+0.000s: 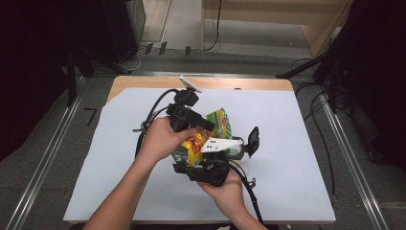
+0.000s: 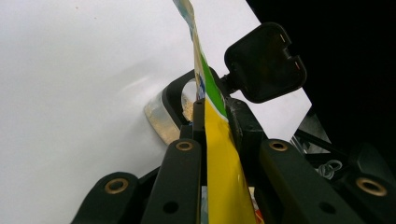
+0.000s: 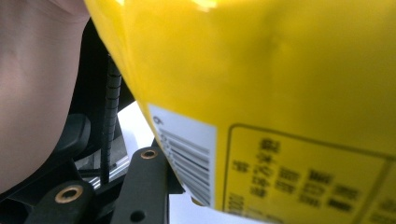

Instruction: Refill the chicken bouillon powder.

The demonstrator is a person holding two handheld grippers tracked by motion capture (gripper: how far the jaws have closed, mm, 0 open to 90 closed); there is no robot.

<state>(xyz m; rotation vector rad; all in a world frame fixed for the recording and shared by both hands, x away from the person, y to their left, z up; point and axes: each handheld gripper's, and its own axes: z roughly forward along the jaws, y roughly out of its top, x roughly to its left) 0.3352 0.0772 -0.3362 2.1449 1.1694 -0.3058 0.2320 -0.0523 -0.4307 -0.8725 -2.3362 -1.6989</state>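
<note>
Writing on the snack bag (image 3: pixel 289 88): a white barcode patch with a small digit at its top corner, and beside it a dark-outlined box of printed characters, too blurred to read. In the high view the bag's front (image 1: pixel 218 125) shows a red-and-orange patch of print and a green-and-white checked upper part; no brand name is legible.

Appearance: glossy yellow film, green band toward the top edge, creased and reflective. In the left gripper view the bag (image 2: pixel 219 158) is seen edge-on, a thin yellow sheet rising to a green and pale strip.

Location: held up just above the white sheet (image 1: pixel 287 158) covering the table, near its middle, between both hands.

Left gripper (image 2: pixel 212 109): jaws clenched on the bag's edge, film pinched flat between them. In the high view this gripper (image 1: pixel 184 115) sits at the bag's far left side.

Right gripper (image 1: pixel 210 170): at the bag's near lower side, one jaw lying against the barcode face. Whether it is grasping the bag, I cannot tell.

A clear container with a black rim and a hinged black lid (image 2: pixel 264 63) lies on the sheet behind the bag.
</note>
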